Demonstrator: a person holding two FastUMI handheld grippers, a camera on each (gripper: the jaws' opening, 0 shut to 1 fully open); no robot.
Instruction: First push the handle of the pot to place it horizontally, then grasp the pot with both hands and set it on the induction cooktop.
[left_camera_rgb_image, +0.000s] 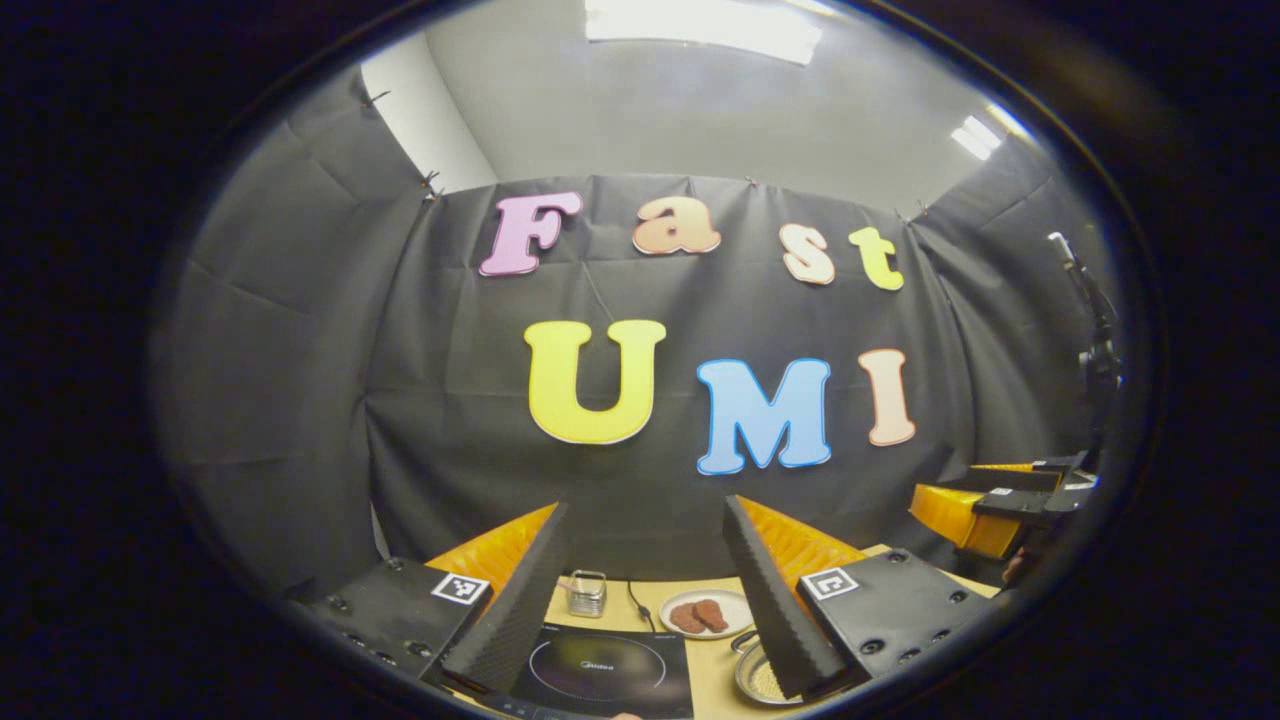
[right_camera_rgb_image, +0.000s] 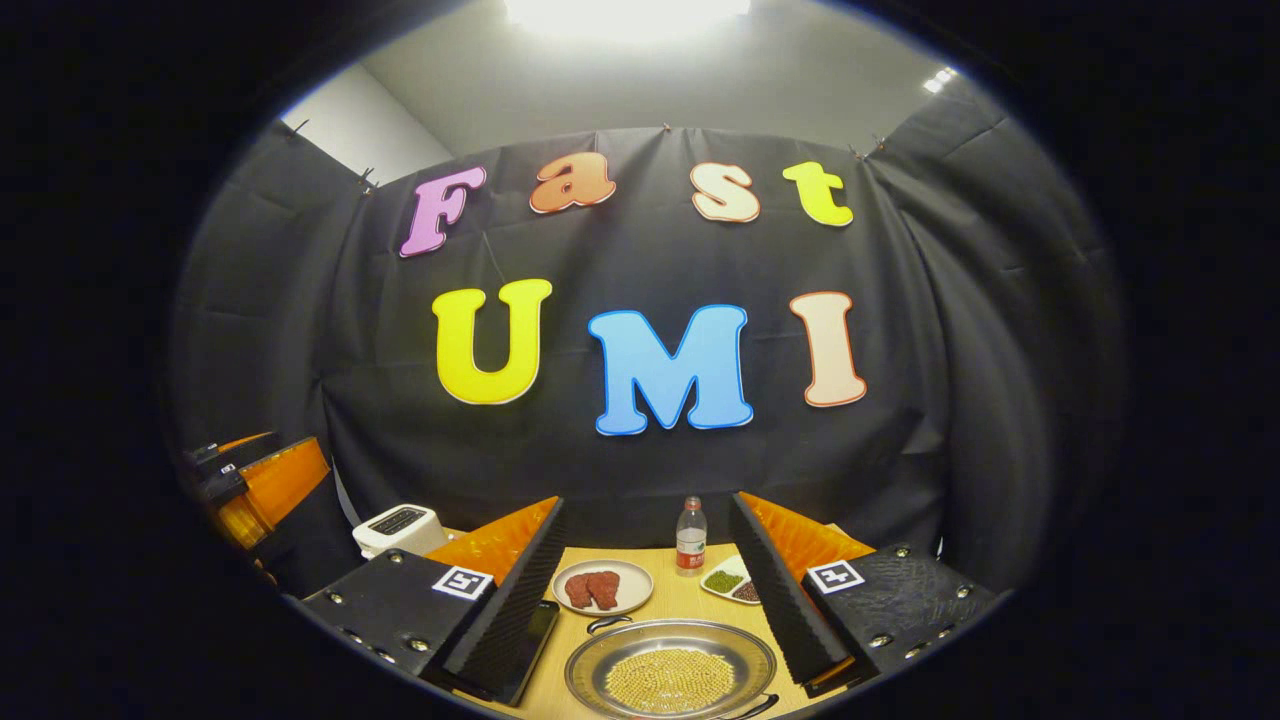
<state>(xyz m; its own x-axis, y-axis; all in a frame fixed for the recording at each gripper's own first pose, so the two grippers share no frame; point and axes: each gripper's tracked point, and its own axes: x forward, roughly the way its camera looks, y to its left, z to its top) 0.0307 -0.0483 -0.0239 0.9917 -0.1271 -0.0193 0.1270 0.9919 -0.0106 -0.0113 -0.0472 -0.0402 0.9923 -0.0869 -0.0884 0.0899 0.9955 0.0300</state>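
Both grippers raised above the table, jaws apart, nothing held, pot not yet touched.

Left gripper (left_camera_rgb_image: 645, 600) poised over the flat black glass induction cooktop (left_camera_rgb_image: 600, 670), jaws wide apart and empty; right gripper (right_camera_rgb_image: 645, 600) poised over the shallow round silvery metal pot (right_camera_rgb_image: 670, 668), jaws likewise apart and empty, probably lined up so for the push on the handle. Pot resting on the light wooden table (right_camera_rgb_image: 660, 590), just right of the cooktop, not on it. Wide, low-walled, shiny at the rim, bottom covered by a layer of small pale yellow grains; thin dark loop handles at near and far rim, so apparently not yet horizontal. White round plate with two reddish-brown meat slices (right_camera_rgb_image: 602, 587) just behind the pot; clear plastic water bottle (right_camera_rgb_image: 690, 537) farther behind.
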